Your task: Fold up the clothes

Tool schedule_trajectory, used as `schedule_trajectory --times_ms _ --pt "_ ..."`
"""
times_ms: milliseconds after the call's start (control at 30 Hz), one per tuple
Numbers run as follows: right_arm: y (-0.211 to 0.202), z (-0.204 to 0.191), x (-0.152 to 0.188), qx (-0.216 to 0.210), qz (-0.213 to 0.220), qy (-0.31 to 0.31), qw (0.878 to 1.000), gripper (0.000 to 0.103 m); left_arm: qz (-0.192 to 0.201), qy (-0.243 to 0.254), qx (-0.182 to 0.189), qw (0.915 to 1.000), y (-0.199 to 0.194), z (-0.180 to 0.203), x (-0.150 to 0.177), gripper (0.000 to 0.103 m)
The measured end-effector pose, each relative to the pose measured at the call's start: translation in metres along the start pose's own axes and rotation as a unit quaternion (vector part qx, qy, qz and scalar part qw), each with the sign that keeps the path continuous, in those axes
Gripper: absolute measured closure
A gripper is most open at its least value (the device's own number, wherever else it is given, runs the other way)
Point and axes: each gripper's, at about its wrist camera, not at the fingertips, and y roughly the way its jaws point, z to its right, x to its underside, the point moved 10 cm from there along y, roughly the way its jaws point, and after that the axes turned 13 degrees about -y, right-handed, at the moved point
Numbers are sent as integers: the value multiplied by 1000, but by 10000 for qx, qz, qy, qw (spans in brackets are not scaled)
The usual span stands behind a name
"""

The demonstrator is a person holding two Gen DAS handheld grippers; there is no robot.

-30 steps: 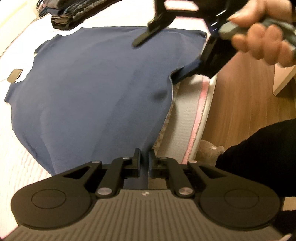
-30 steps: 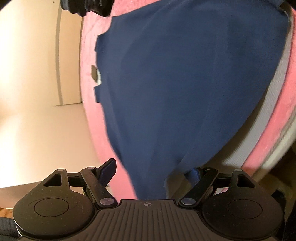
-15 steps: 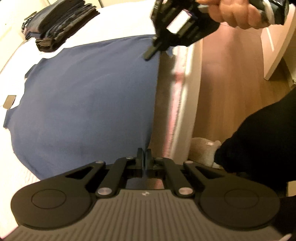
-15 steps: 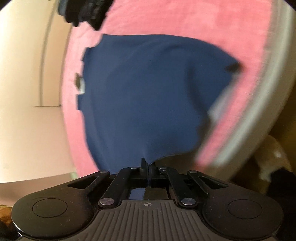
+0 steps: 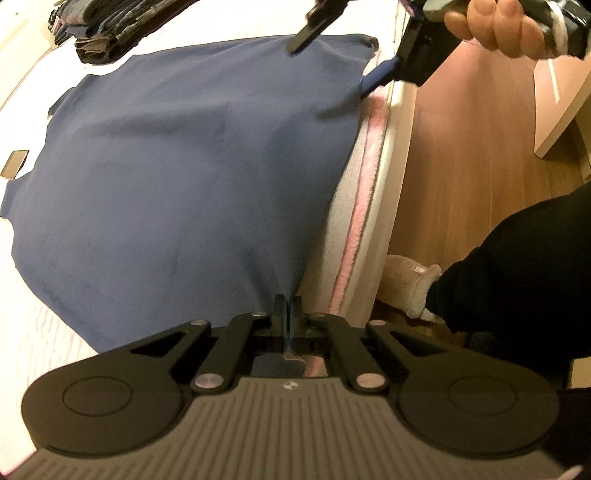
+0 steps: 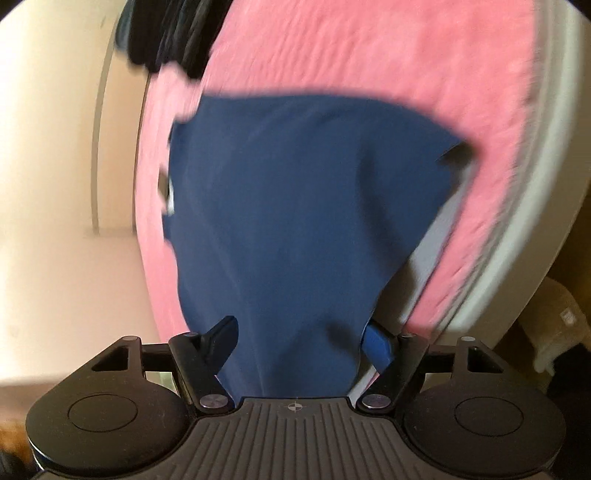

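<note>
Garment: the blue shirt (image 5: 177,177) lies spread on the bed (image 5: 373,177), its near hem at the bed's edge.
Left gripper (image 5: 287,314): pinched on the hem.
Right gripper (image 6: 299,339): jaws wide, cloth between, not gripped.
Advice: close your right first, then lift both corners level.
Pose: your right hand (image 5: 491,26) is at the bed's edge.

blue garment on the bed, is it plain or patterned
Plain navy blue garment, no print visible; clearest in the left wrist view.

Two low, close wrist views, both over the blue garment (image 5: 177,177).
</note>
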Motion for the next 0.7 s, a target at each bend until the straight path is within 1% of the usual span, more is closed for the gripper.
schedule_trajectory --times_ms 133,233,267,300,333,433,467,533,700 --pt "-10 18 -17 63 416 382 9984 28 -26 138 56 9999 3 2 -1 103" --pt "-11 24 -26 44 534 465 9975 29 -52 237 104 9997 5 5 -1 103" --pt "-17 28 -29 24 532 465 9975 38 -63 252 117 9996 6 6 -1 103" --pt "-16 30 -31 2 533 503 9973 44 -74 263 126 9995 7 7 -1 103" --pt "-18 34 -33 -24 611 648 9960 47 -84 281 129 9995 7 7 -1 103" --pt "-42 52 -40 -115 1011 1148 9882 47 -118 274 140 9995 9 7 -1 103" --pt "-44 56 -42 -112 1090 1275 9858 47 -126 260 141 9995 9 7 -1 103" --pt "-38 54 -46 -29 1062 1268 9862 46 -146 248 138 9995 9 6 0 103" --pt "-19 44 -28 -155 543 1059 9928 46 -193 239 146 9994 12 7 -1 103"
